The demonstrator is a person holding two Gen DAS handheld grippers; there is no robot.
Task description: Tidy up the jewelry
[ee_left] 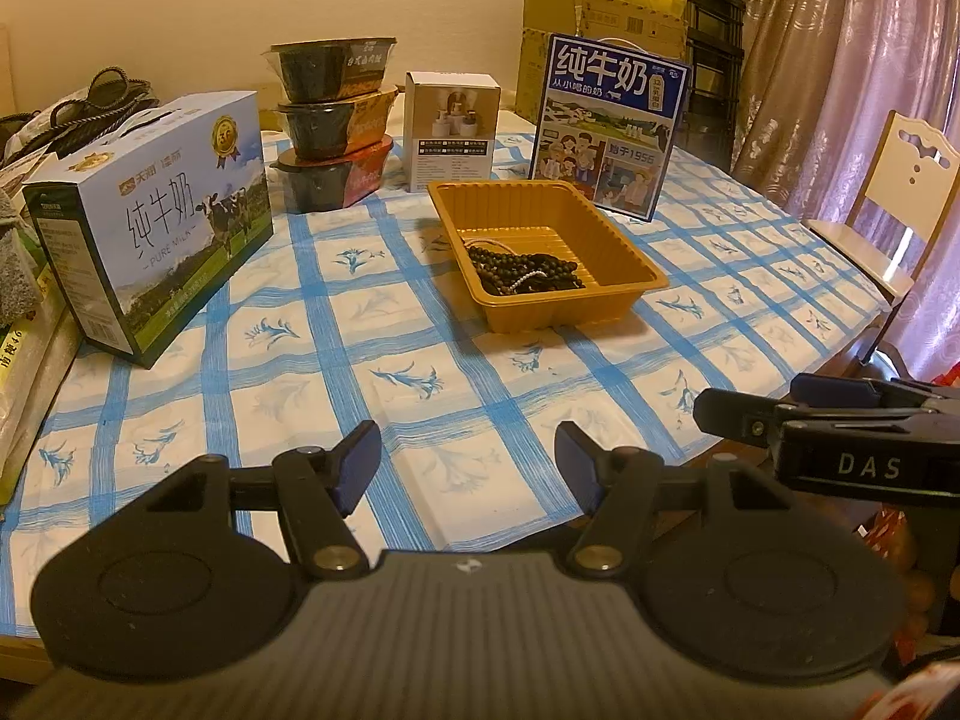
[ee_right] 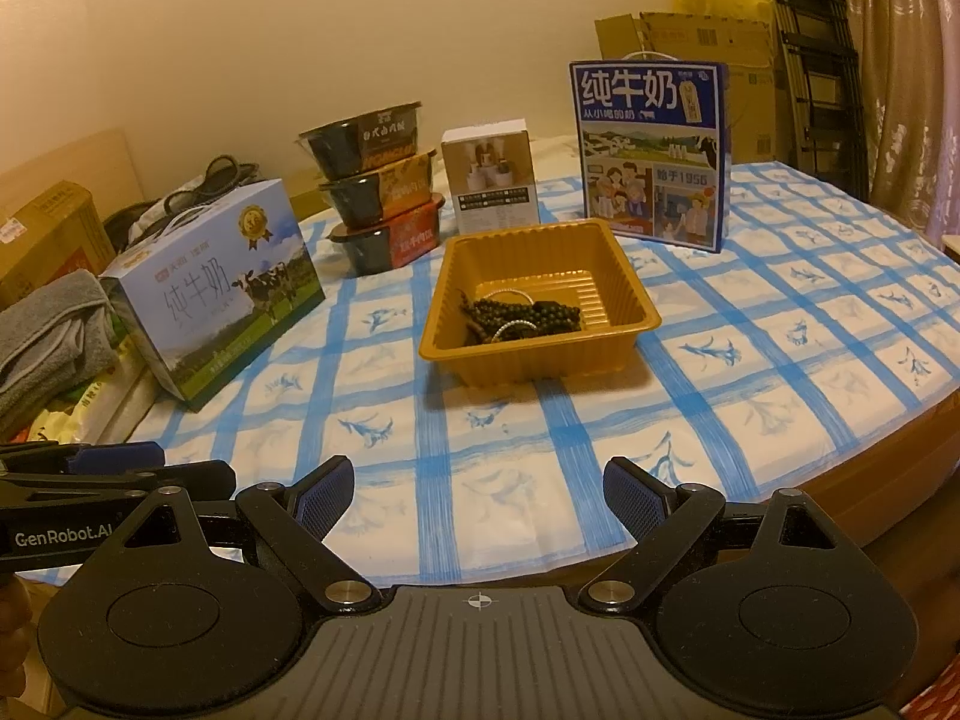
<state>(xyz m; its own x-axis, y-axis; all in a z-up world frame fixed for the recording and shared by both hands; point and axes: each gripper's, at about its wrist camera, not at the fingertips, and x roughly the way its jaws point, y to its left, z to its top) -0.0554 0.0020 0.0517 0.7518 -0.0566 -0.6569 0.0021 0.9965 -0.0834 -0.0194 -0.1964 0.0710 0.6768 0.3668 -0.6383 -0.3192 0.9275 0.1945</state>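
Note:
A golden plastic tray (ee_left: pixel 624 252) (ee_right: pixel 630 294) stands mid-table on the blue-checked cloth. Dark bead strands (ee_left: pixel 528 270) (ee_right: pixel 528 315) and a pale beaded bracelet (ee_right: pixel 510 329) lie heaped in its near part. My left gripper (ee_left: pixel 468 462) is open and empty, low over the near table edge, well short of the tray. My right gripper (ee_right: pixel 477 495) is open and empty, also near the front edge. The right gripper shows side-on in the left wrist view (ee_left: pixel 810 414); the left gripper's side shows in the right wrist view (ee_right: pixel 120 468).
A milk carton box (ee_left: pixel 162 210) (ee_right: pixel 222 282) lies at the left. Stacked food bowls (ee_left: pixel 336 120) (ee_right: pixel 378 186), a small white box (ee_left: pixel 453 126) (ee_right: pixel 495 177) and an upright blue milk box (ee_left: pixel 609 126) (ee_right: pixel 651 156) stand behind the tray. A chair (ee_left: pixel 894 198) is at the right.

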